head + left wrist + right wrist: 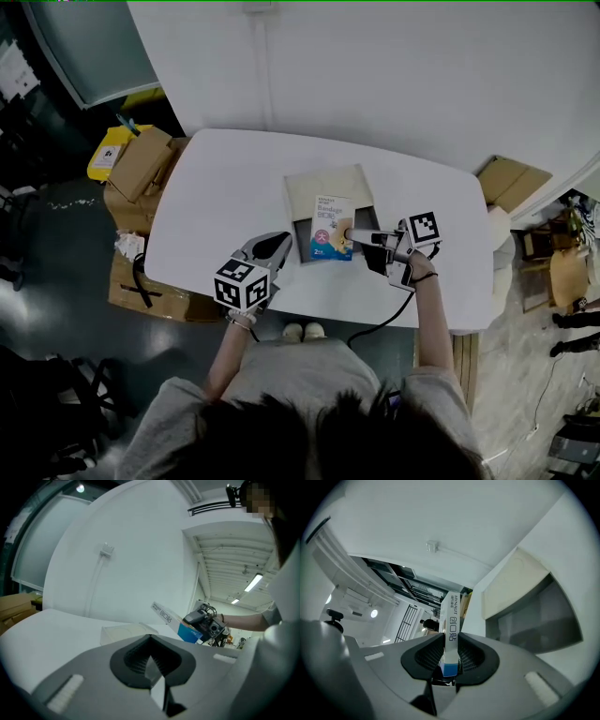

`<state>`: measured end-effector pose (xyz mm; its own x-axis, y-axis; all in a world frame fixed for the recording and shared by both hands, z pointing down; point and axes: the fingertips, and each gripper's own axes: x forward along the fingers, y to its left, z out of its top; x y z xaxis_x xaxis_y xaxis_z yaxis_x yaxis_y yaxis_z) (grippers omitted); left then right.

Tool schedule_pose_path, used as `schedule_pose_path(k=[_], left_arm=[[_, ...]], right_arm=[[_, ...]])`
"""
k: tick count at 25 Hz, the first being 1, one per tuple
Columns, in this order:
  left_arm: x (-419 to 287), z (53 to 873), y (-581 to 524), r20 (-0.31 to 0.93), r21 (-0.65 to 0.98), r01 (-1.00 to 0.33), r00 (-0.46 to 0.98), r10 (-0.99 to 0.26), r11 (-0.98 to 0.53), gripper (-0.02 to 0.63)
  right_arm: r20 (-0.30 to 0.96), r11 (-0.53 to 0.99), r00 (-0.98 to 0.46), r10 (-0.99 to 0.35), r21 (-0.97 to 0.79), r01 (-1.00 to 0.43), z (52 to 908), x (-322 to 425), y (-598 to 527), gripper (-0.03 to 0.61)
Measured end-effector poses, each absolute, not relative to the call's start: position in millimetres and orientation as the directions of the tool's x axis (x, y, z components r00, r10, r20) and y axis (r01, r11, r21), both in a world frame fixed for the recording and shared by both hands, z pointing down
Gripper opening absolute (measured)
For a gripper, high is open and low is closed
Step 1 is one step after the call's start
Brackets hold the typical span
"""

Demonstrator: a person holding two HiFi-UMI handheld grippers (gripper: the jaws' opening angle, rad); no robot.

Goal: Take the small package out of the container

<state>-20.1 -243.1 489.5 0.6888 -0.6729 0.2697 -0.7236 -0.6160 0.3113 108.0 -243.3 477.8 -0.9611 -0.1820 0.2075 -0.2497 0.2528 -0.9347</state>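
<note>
Hovering nearest the person, to the near left of the container, the left gripper has its jaws drawn together with nothing between them. Just right of the container's near edge, the right gripper is clamped on the small package. Its pads press both flat faces of the white-and-blue box, which is tilted and raised over the container's opening rather than lying in it. I judge the extraction mostly done: the package is gripped and lifted, and what is left is to carry it clear and set it on the white table. Beyond the package, the visible part of the container's grey interior shows nothing else, and its beige lid lies open on the far side.
</note>
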Motion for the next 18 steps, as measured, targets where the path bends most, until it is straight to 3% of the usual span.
schedule_pose_path(k=[18], left_arm=[[-1,442,-246,0.19,0.252,-0.73,0.681,-0.707,-0.635,-0.006]], right_arm=[[0.06,0.388,-0.923,-0.38,-0.895,-0.218,432,134,-247,0.103]])
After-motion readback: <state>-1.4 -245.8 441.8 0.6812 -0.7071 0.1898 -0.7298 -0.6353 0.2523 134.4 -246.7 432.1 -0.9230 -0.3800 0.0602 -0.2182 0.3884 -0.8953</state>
